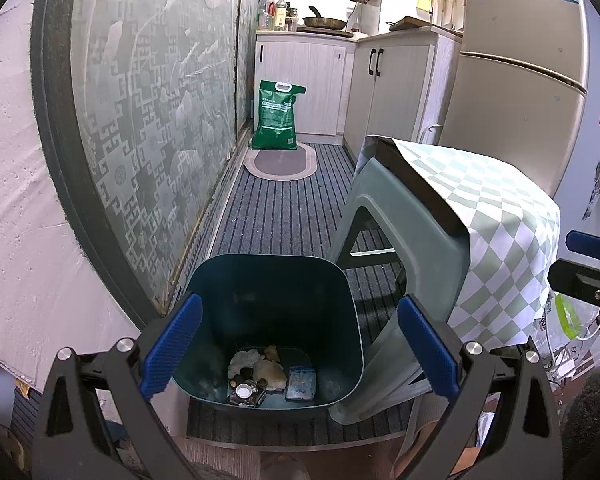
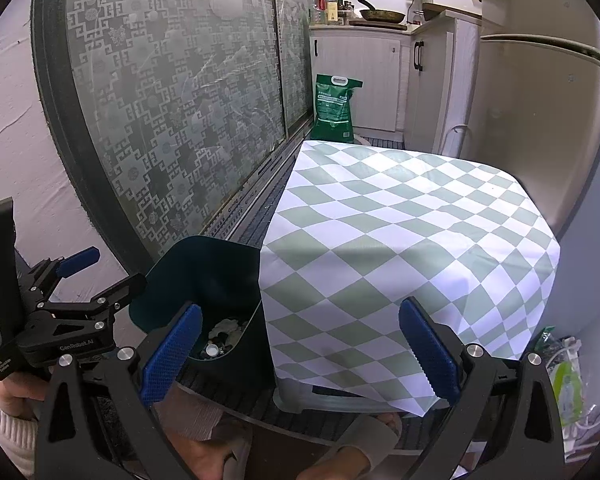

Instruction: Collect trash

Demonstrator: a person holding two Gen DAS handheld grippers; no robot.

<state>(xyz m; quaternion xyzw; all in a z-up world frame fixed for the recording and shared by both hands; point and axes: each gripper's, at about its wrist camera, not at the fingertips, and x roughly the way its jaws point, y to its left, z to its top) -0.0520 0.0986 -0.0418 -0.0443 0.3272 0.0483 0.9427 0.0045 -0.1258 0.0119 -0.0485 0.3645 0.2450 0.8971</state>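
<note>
I hold the left gripper [image 1: 299,350] spread and empty over the bin [image 1: 204,276]; trash [image 1: 260,372] lies at its bottom. Right gripper [image 2: 299,350], spread too, faces the bare checkered worktop [image 2: 400,216] at twelve o'clock.

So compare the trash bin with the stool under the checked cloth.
The trash bin is dark teal and bare; the stool is pale grey-green, draped by the checked cloth. The trash bin sits low and open-topped, with scraps on its bottom; the stool rises well above it, and nothing lies on its cloth. The trash bin has solid walls; the stool stands on splayed legs. Both stand side by side on the striped mat.
</note>
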